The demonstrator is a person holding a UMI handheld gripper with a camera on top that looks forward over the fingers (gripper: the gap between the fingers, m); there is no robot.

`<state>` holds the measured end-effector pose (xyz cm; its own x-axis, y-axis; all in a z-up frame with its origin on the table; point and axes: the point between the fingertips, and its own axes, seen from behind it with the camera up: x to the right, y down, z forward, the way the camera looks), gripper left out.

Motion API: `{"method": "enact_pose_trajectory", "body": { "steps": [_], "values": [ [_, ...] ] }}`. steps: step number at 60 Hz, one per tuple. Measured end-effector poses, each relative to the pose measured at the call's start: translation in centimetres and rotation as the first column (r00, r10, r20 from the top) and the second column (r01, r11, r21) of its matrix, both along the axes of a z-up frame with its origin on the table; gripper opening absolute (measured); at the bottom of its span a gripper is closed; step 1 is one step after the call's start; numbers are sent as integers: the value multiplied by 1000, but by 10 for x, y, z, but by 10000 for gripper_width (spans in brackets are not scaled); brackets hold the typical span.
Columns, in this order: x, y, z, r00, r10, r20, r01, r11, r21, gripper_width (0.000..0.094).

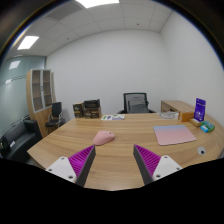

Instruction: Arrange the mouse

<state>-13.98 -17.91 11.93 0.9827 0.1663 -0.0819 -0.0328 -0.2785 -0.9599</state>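
Your gripper [112,165] hangs above the near edge of the wooden table [120,150], its two fingers spread wide with bare tabletop showing between them and nothing pinched. Purple pad on the left finger [82,160] sits at about 7 o'clock, the right one [147,158] at about 5 o'clock. The mouse [104,138], a small pink shape, rests on the table just ahead of your fingers, at roughly 12 o'clock from the gap and a touch left of centre, apart from both fingertips. At 2 o'clock from the fingers lies a pale pink mouse pad [175,134], flat on the table and well apart from the mouse. Beyond it, near the far right end of the table, stands a purple upright object [199,109] with a small teal item [207,127] just beside it. A small white round object [201,151] lies at 3 o'clock. Across the table, at 12 o'clock, a black office chair [135,103]; at 10 o'clock, a shelving unit [41,95] against the wall.
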Motion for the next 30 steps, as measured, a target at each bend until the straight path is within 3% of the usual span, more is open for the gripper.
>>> {"method": "enact_pose_trajectory", "body": {
  "steps": [20, 30],
  "values": [
    [-84, 81, -26, 998, 66, -24, -67, 997, -31, 800],
    [-112, 138, -55, 999, 42, 18, -40, 995, -92, 792]
  ]
}}
